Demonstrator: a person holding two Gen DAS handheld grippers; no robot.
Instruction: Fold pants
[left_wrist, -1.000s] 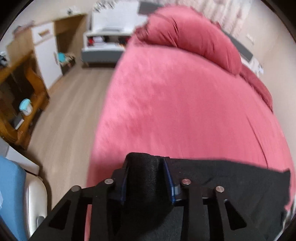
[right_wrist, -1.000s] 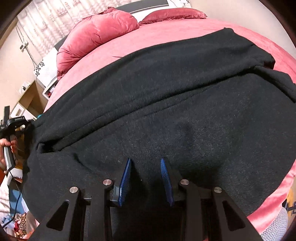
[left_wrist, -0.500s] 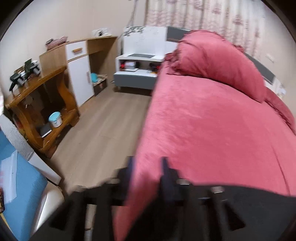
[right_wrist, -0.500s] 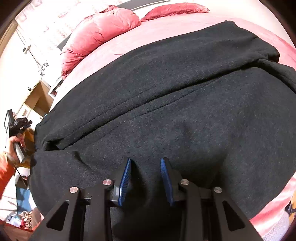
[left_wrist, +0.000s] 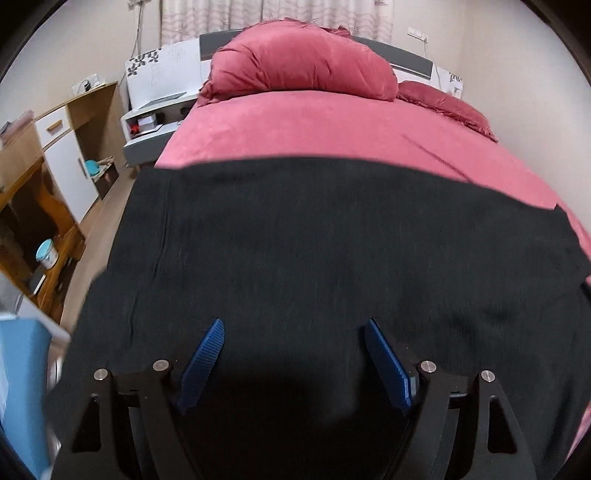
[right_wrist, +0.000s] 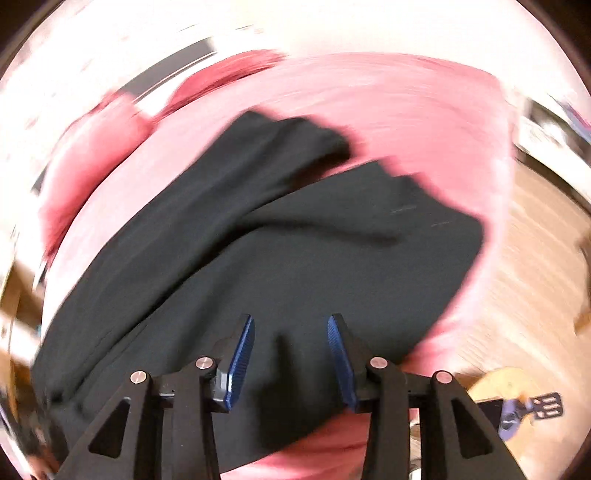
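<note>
Basically the black pants (left_wrist: 332, 240) lie spread flat across the foot end of the red bed (left_wrist: 314, 125), well short of the big red pillow (left_wrist: 303, 59) at the headboard. Left gripper (left_wrist: 294, 363) hangs just over the pants with its blue fingers (left_wrist: 203, 356) spread wide, nothing between them. Right gripper (right_wrist: 291, 360), in a motion-blurred view, also has fingers (right_wrist: 240, 360) apart and empty above the pants' near edge, wooden floor (right_wrist: 528, 258) beside the bed.
</note>
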